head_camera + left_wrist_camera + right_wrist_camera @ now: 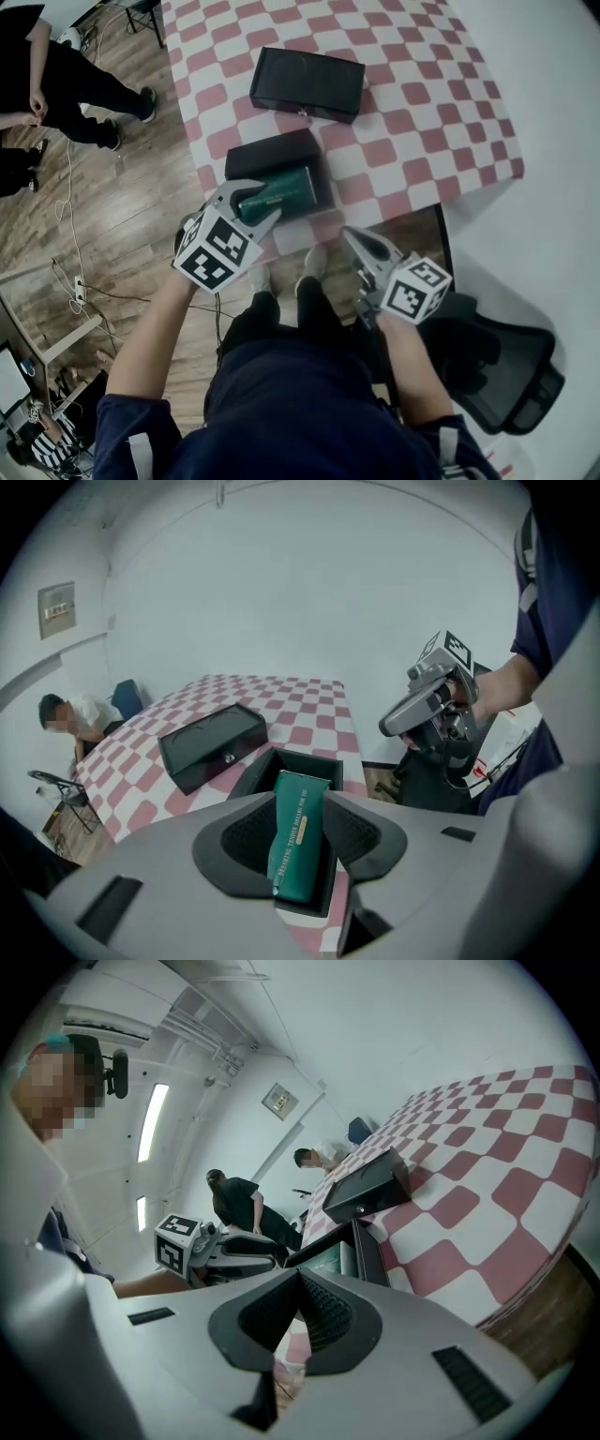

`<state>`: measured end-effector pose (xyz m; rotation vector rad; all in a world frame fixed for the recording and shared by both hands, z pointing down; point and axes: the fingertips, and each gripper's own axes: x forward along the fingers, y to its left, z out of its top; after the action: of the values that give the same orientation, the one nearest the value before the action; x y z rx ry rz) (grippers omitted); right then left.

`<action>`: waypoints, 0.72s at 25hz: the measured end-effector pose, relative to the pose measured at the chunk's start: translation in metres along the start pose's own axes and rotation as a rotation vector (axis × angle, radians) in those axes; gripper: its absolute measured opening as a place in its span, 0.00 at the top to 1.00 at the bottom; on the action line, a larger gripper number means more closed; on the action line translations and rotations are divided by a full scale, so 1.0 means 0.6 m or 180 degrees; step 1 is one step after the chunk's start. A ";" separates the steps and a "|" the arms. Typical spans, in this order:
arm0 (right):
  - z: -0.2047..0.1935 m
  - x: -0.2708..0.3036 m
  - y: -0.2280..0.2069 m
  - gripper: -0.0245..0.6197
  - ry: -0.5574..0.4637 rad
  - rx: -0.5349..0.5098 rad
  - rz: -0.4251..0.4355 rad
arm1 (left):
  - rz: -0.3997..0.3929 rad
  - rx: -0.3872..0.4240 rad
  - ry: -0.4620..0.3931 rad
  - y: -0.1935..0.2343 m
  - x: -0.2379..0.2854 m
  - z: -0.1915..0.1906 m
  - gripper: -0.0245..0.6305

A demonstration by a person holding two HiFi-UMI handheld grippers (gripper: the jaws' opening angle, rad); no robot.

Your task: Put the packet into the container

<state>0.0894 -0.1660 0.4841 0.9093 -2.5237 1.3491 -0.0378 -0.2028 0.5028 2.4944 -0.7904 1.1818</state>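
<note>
While the packet [302, 799] was clamped upright between the pads of the left gripper [300, 836], the job was not yet finished, as I judged it. The jaws stood partly closed, pressing on the packet's two flat sides near its lower end. The packet's far end reached over the open container [249, 771], which sat on the table [431, 103] close to the near edge. In the head view the packet lay within the container's outline. The right gripper [298, 1312] hung off the table's near edge, apart from the container, its pads together at the tips with nothing between them.

What looked done was the pick and the carry to the container. What looked left was to lower the packet fully inside, let go, and draw the left gripper clear.

Several things could not be settled. The packet and the jaws hid the container's floor, so I could not tell whether the packet's end already touched it or hung above it. The black slab just behind the packet in the head view might have been the container's lid or its far wall; I could not say which. A second box [211, 744] sat shut farther back, its contents unseen. The packet's print was too small to read in full, and its bottom edge was cut off behind the jaws.
</note>
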 end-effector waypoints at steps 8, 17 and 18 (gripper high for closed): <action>0.029 0.012 0.056 0.94 -0.0043 -0.0230 -0.0034 | 0.0190 -0.0392 -0.0606 0.011 -0.082 0.004 0.88; 0.058 0.028 0.114 0.94 -0.0145 -0.0440 -0.0057 | 0.0338 -0.0652 -0.1199 0.023 -0.174 0.013 0.92; 0.062 0.029 0.120 0.94 -0.0164 -0.0475 -0.0063 | 0.0356 -0.0658 -0.1274 0.025 -0.183 0.015 0.92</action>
<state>0.0399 -0.1733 0.4179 0.9476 -2.6045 1.1281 -0.0979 -0.1799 0.4118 2.5667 -1.1010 0.5935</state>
